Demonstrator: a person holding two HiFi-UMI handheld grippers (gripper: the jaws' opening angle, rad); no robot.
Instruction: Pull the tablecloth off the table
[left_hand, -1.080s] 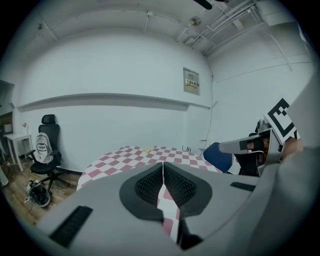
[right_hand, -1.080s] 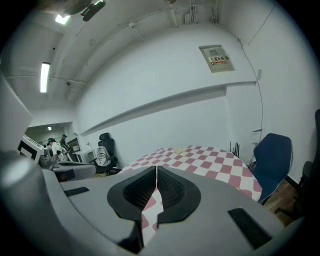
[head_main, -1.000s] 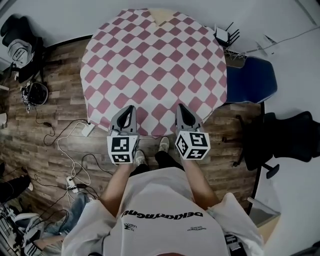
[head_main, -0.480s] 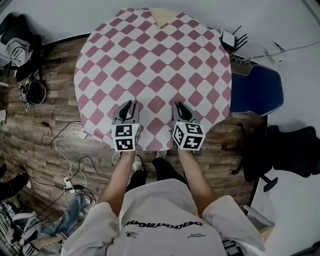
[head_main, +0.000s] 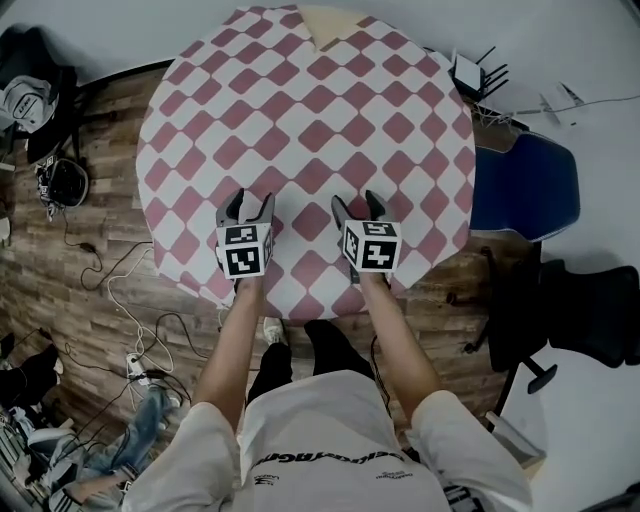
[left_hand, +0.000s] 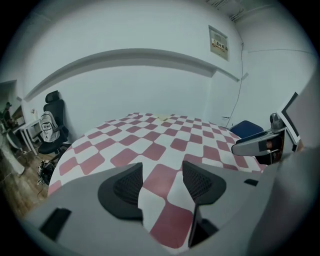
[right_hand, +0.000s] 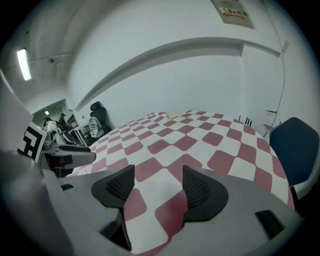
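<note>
A red-and-white checked tablecloth (head_main: 310, 130) covers the round table, whose bare tan top (head_main: 322, 22) shows only at the far edge. My left gripper (head_main: 251, 203) and right gripper (head_main: 358, 205) hover side by side over the cloth's near part. Both pairs of jaws are opening. In the left gripper view the left gripper (left_hand: 162, 172) has the checked cloth (left_hand: 150, 145) showing in its gap, with the pads clear of it. The right gripper (right_hand: 158, 175) stands the same way over the cloth (right_hand: 200, 140).
A blue chair (head_main: 525, 185) stands at the table's right and a black office chair (head_main: 590, 300) nearer right. A router (head_main: 468, 72) sits at the far right. Cables (head_main: 120, 300) and bags (head_main: 30, 100) lie on the wood floor at left.
Both grippers have moved forward from the cloth's near edge to over the table. Their jaws, shut a second ago, now stand apart.
</note>
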